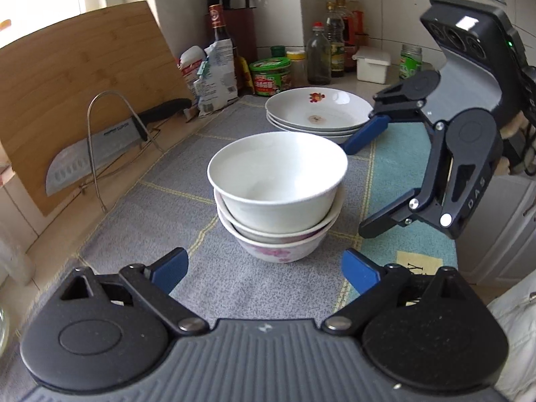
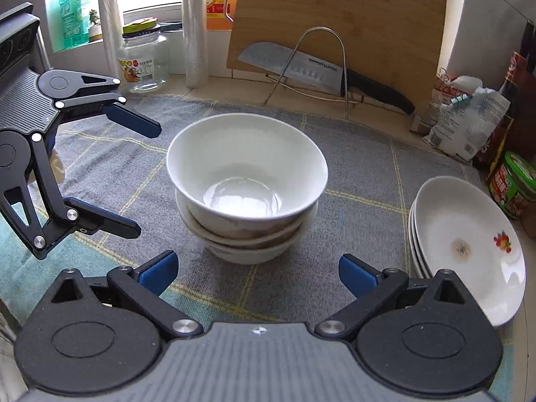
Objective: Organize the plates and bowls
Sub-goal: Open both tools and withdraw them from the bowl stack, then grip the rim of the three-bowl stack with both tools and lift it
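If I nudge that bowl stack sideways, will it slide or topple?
The bowl stack looks top-heavy: the top bowl sits tilted, so it may rock or slip off. The towel likely grips the base, favouring tipping. Glazed ceramic is probably slick and chips easily.

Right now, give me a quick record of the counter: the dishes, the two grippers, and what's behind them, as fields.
bowl stack: three nested bowls, plain white on top, floral one at the bottom, on the grey cloth
plate stack: shallow white plates, top one stained at its centre, apart from the bowls
left gripper: open, empty, facing the bowl stack
right gripper: open, empty, facing the bowl stack
knife: resting on a wire rack
cutting board: leaning upright behind the knife
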The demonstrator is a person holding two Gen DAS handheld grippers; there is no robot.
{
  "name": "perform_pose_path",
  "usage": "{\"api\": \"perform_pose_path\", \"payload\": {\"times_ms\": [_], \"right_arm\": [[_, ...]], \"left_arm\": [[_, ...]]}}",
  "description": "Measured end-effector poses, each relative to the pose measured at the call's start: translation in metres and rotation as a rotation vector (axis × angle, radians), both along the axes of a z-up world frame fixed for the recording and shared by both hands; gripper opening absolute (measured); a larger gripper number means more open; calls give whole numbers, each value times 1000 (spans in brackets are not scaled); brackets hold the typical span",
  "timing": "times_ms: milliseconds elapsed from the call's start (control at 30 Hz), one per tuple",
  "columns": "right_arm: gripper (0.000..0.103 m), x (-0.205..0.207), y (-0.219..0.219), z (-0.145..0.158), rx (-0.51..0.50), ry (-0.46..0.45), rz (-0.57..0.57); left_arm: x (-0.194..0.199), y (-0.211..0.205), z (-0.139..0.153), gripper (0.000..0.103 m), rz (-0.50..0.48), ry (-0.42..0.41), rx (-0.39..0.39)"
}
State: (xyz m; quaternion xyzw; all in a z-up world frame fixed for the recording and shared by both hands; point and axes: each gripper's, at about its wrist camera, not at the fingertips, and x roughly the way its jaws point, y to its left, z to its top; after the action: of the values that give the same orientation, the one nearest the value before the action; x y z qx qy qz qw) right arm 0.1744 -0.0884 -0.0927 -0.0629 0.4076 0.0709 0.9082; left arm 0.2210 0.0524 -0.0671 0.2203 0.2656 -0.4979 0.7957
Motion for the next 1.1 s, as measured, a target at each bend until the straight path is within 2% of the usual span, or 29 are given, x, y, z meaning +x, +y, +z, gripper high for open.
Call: {"api": "perform_pose_path", "payload": {"times_ms": [67,200,333,400,633,900,1000,1100], "right_arm": [[103,-3,0,-13,4,28,-30],[103,-2,-4,-30,-30,54,-19],[103,14,-17,-41,-21,84,66],[103,21,-25,-43,4,81,127],[103,31,-40,-43,-3,62,334],[103,41,-41,-42,-10,72,428],[103,49,-39,-41,-14,84,436],[103,55,-36,-37,-33,78,416]], "left_arm": [[0,1,-12,98,53,46,-17],[0,-8,-28,98,167,72,5],[-2,-19,-35,98,223,84,14],[-1,-24,-41,98,250,86,31],[-6,-39,-47,97,333,97,76],[0,-44,-50,98,349,143,76],[4,-44,-51,99,309,141,73],[7,-47,-48,97,227,113,90]]}}
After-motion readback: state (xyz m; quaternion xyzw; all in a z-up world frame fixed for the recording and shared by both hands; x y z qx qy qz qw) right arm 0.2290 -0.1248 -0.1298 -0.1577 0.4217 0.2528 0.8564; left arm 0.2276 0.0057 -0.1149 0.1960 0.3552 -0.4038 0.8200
